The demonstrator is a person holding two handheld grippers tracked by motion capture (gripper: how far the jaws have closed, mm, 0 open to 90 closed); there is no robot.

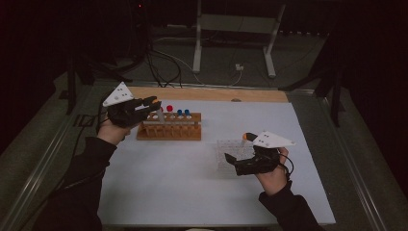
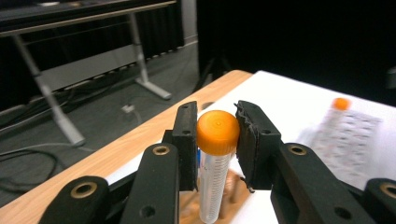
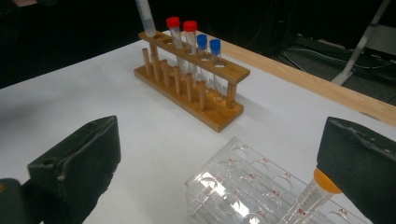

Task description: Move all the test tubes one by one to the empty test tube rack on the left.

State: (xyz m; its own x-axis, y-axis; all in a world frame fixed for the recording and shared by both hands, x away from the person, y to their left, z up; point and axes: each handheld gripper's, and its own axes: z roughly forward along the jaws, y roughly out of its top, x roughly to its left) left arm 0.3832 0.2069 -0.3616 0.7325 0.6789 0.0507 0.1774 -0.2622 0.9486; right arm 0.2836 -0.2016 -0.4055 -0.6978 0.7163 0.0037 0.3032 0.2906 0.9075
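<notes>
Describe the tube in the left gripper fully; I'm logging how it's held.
The tube is clear plastic with printed graduation marks and an orange screw cap. It hangs upright, the left gripper pinching it at the cap. Its tip hangs just above the wooden rack, at the rack's left end.

tube in the jaws: clear plastic tube [image 2: 214, 182] with an orange screw cap, upright, centre of the left gripper view, hanging over the wooden rack [image 1: 168, 132] at upper left of the high view
second tube: orange-capped tube [image 3: 312, 193], tilted, standing in the clear rack [image 3: 233, 186], lower right of the right gripper view
</notes>
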